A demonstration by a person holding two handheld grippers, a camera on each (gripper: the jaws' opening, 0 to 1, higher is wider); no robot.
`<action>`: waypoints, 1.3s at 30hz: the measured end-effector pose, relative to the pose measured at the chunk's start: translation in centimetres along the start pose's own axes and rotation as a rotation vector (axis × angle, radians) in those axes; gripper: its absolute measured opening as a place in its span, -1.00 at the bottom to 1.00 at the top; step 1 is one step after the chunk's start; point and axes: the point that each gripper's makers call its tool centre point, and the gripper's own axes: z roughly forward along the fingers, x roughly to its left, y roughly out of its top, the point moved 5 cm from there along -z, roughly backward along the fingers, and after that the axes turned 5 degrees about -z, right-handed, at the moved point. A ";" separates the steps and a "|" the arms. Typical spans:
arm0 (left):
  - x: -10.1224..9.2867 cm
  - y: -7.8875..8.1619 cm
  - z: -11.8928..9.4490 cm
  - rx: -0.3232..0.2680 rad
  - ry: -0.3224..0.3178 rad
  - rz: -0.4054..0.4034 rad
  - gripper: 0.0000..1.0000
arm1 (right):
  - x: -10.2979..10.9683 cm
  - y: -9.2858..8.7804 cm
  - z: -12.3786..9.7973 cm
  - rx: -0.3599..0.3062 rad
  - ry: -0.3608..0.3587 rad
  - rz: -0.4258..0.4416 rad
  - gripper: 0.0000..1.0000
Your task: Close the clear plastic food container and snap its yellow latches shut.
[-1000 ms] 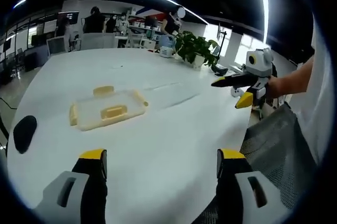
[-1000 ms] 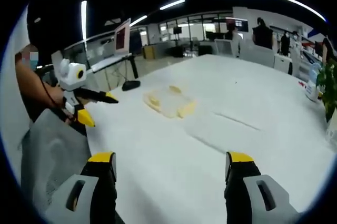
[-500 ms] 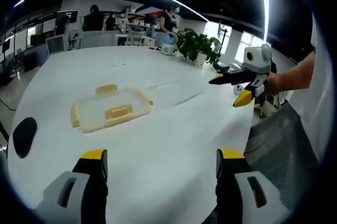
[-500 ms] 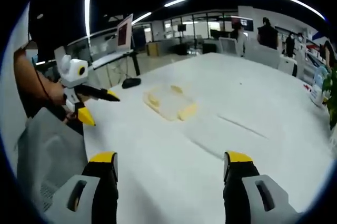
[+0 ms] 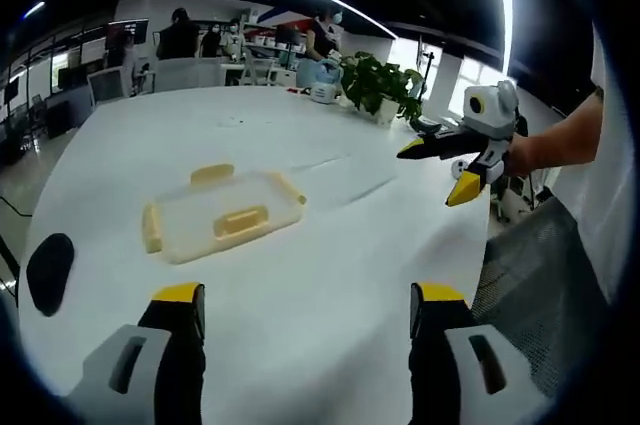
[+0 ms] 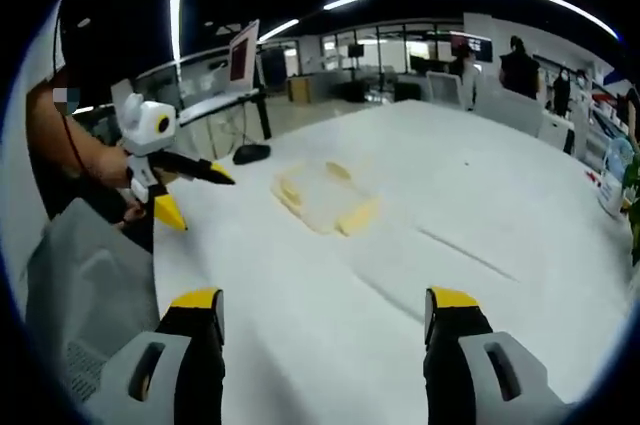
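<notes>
A clear plastic food container (image 5: 222, 218) with yellow latches lies flat on the white table (image 5: 300, 275), ahead and to the left of my left gripper (image 5: 302, 307). That gripper is open with nothing between its jaws. In the right gripper view the same container (image 6: 322, 197) sits farther off, ahead and slightly left of my right gripper (image 6: 325, 312), which is open and holds nothing. The right gripper (image 5: 455, 165) enters the left gripper view from the right, jaws spread, above the table's edge. The left gripper (image 6: 180, 185) likewise appears at the left of the right gripper view, spread too.
A black mouse (image 5: 48, 269) lies at the table's left edge. A potted plant (image 5: 378, 90) and a kettle (image 5: 324, 91) stand at the far end. A grey mesh chair (image 5: 540, 275) is beside the table. People stand in the background.
Both cameras have moved a little forward and the container sits slightly nearer and more to the right in the left gripper view. Both grippers remain open.
</notes>
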 end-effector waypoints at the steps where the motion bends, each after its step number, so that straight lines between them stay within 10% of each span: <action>1: 0.1 0.1 0.1 0.001 0.002 0.002 0.72 | -0.1 0.0 0.0 0.000 0.000 0.001 0.66; 39: 3.9 1.6 2.4 0.035 0.002 0.069 0.69 | -2.5 2.4 4.8 0.038 0.072 -0.109 0.59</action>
